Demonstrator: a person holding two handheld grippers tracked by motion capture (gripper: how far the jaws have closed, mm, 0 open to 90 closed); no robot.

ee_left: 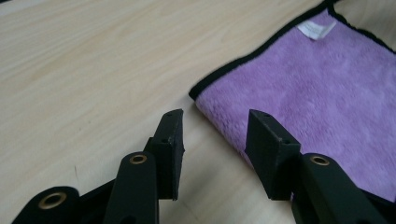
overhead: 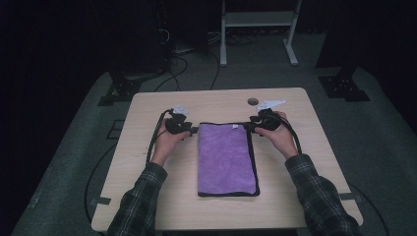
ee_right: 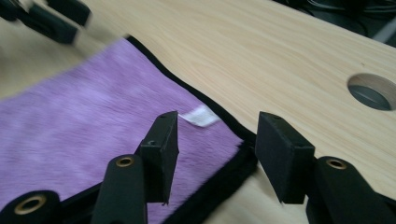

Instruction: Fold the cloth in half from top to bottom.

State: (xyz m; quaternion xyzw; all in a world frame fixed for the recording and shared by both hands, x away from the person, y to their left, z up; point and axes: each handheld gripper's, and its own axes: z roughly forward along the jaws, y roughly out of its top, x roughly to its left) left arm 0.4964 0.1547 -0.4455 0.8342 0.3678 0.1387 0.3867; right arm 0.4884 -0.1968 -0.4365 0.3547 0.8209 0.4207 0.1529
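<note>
- L gripper [ee_left: 215,135] jaws apart, empty, straddling purple towel [overhead: 227,157] far-left corner.
- R gripper [ee_right: 217,140] likewise, at far-right corner.
- Pinch both corners evenly, catch all layers, lift together.

High view looks down; both tool views closely share the towel [overhead: 227,158].
</note>
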